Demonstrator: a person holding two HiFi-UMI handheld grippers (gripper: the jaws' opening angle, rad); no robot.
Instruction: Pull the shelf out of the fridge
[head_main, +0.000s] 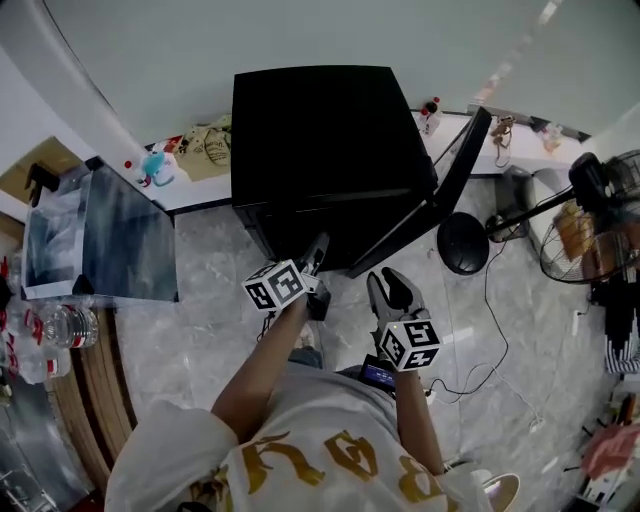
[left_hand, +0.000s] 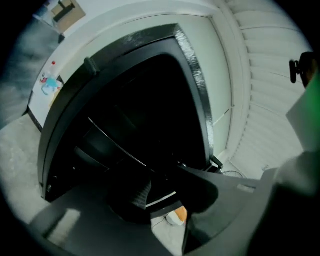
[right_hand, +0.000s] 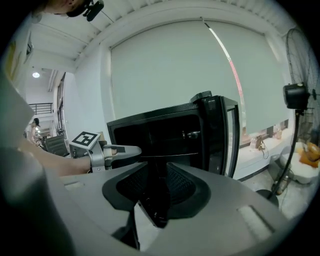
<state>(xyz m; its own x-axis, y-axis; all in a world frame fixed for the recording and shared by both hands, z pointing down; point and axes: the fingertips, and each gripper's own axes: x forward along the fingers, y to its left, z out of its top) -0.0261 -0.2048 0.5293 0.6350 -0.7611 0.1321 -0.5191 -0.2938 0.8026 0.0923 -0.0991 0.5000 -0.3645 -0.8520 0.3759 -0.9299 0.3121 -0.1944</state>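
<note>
Looking down from the head view, the black fridge (head_main: 320, 130) stands against the wall with its door (head_main: 440, 200) swung open to the person's right. The left gripper (head_main: 318, 250) points at the lower front of the fridge opening, close to it. The right gripper (head_main: 388, 285) hangs nearer the person, just in front of the open door and apart from the fridge, its fingers spread. The fridge's top hides the shelf from this view. A standing fan (head_main: 590, 230) is off to the right on the marbled floor (head_main: 210, 250).

The left gripper view looks straight into the dark fridge (left_hand: 195, 75). The shelf (left_hand: 112, 142) shows as a thin pale line across the interior, seated inside and beyond the jaws. The left gripper (left_hand: 165, 192) is released: its jaws stand a little apart, one ribbed pad (left_hand: 135, 192) facing the gap. A pale strip crosses that gap, with floor below it; what the strip is cannot be told.

From the right gripper view, the right gripper (right_hand: 156, 172) is released too, jaws wide with nothing held between them. Beyond them the fridge (right_hand: 160, 114) stands open, the shelf (right_hand: 182, 155) level at mid-height inside it. The left gripper (right_hand: 131, 150) reaches toward the opening's left edge at about shelf height.
</note>
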